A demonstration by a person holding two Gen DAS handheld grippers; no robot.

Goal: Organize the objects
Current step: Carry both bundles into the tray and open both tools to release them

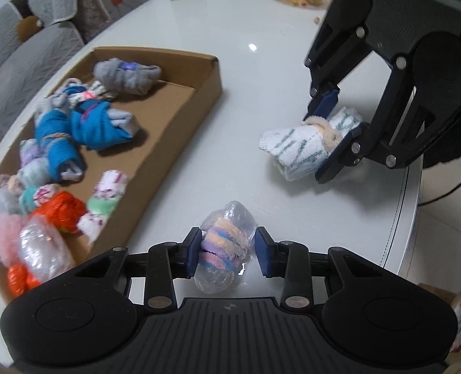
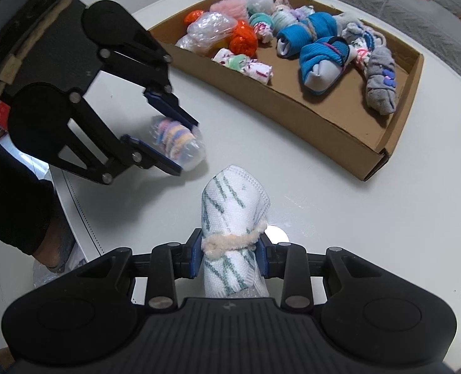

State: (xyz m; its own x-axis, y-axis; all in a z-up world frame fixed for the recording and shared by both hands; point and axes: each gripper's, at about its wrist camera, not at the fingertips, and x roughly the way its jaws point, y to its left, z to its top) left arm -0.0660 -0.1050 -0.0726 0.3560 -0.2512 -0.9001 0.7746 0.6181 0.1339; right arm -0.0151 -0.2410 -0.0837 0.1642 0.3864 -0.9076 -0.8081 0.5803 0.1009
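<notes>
We hold two bundles at once, one per hand, both low over the glossy white round table (image 1: 261,71) near its front edge, presumably so that both can go into the shallow brown cardboard tray (image 2: 339,124) in a single trip. Our left gripper (image 1: 227,251) has its blue pads around a pastel striped fuzzy sock roll wrapped in clear plastic (image 1: 225,249); the left pad presses the roll, while the right pad looks just apart from the crinkled wrap, so we judge the grip loose or only now closing. Our right gripper (image 2: 229,257) is clamped on a white knit sock roll with green dashes, tied by a beige fuzzy band (image 2: 233,215), gripped right at the band, where the bundle is tightest and least likely to unroll. The tray sits toward the table's far-left edge as the left camera sees it, its near wall facing both grippers, an easy drop over the rim. Counting: two grippers, two rolls in hand, one tray. Inside the tray we make out roughly a dozen bundles, among them two bright blue rolls (image 2: 307,31), one grey roll (image 2: 380,87), two shiny orange ones (image 2: 243,39) and one clear plastic-wrapped pack (image 2: 205,28); the crowded end is too tangled for an exact count.
</notes>
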